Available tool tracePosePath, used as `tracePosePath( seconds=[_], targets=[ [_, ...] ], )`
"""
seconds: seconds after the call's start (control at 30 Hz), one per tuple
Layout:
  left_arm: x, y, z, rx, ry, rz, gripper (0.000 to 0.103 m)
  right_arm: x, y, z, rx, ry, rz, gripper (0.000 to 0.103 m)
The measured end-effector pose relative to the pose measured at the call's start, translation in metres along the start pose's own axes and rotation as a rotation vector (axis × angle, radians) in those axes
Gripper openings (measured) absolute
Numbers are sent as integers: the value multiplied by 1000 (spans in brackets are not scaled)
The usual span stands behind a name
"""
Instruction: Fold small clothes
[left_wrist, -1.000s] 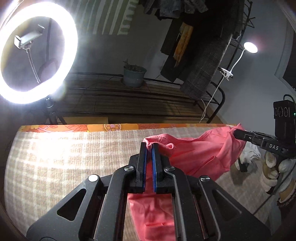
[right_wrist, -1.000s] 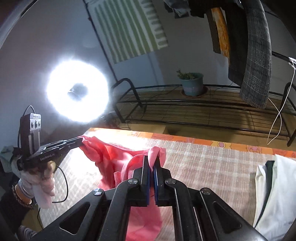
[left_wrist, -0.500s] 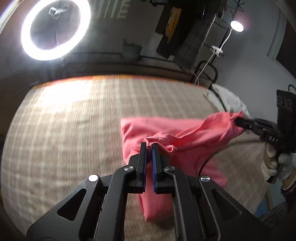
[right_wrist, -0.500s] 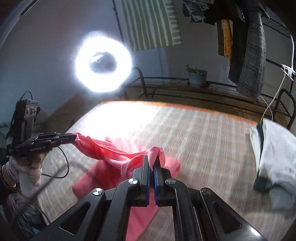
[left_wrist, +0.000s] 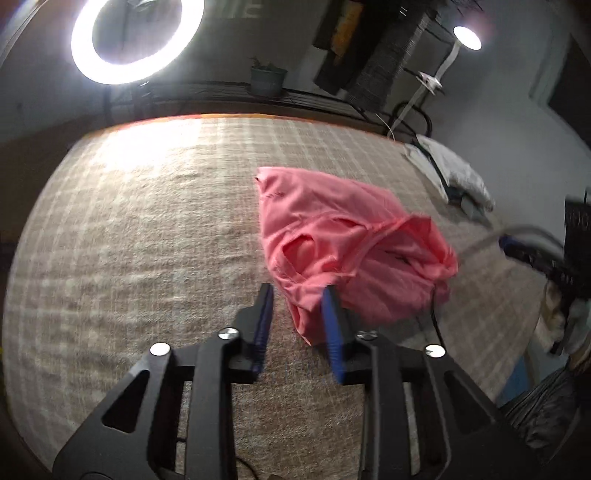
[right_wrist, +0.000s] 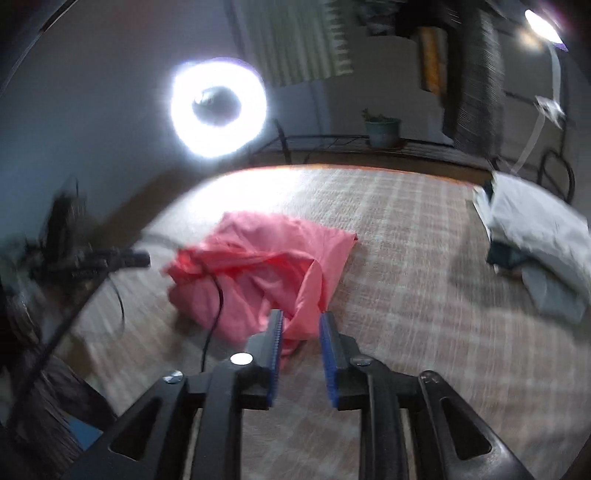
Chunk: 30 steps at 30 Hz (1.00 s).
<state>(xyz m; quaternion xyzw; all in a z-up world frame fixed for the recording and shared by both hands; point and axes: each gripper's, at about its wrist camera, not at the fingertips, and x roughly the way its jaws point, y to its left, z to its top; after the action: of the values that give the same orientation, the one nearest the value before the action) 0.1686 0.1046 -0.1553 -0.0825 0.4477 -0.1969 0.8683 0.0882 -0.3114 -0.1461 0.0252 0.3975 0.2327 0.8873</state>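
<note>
Pink cloth, thin and limp by the look of it: the small garment (left_wrist: 343, 251) lies in a loose heap on the checked cover of the bed (left_wrist: 147, 229), toward the right of the left camera's view, with one flat corner spread away from the grippers and the rest bunched into ridges and hollows. I would judge it very light, soft and without any stiffness, the sort of thing that sags wherever it is not held and slides a little on the weave beneath. A sensible hold would be at a hem or a corner, each side pinched apart, so the cloth can be drawn flat; grabbing the bunched middle would likely gather several layers at once.

Both tools are open. The left gripper (left_wrist: 297, 325) has its fingers wide, with a drooping fold of the garment between them, near or against the right-hand pad, but not clamped. The right gripper (right_wrist: 298, 354) is spread somewhat less, and a twisted tail of pink cloth hangs between its pads, loose.

From the left wrist you see the neck opening and the seams of the garment, plus the other tool blurred at the far right. The right wrist view shows what that one hides: a dark cable (right_wrist: 216, 314) trailing over the pink heap, and the folded white and grey clothes (right_wrist: 535, 236) lying well apart from it on the bed. Much of that picture is smeared by motion.
</note>
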Motion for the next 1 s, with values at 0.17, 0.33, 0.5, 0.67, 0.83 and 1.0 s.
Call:
tracePosePath(
  seconds=[0.17,0.33,0.5,0.67,0.83,1.0],
  targets=[
    [24,42,12,-293,46,-100,29,15,-33,-1,356,-13,176,43],
    [51,45,8,-361,124,-165,35,52,-13,8,211,54,93,47],
    [63,29,9,-296,154,-138,6,87,3,9,129,117,47,33],
    [46,11,15,-192,117,-62,1,84,36,7,-107,80,-78,0],
    [14,-11,10,-19,54,66,1,37,79,-20,-438,-97,-290,0],
    [30,-18,-10,44,103,121,1,42,84,-60,-603,-34,-366,0]
  ],
)
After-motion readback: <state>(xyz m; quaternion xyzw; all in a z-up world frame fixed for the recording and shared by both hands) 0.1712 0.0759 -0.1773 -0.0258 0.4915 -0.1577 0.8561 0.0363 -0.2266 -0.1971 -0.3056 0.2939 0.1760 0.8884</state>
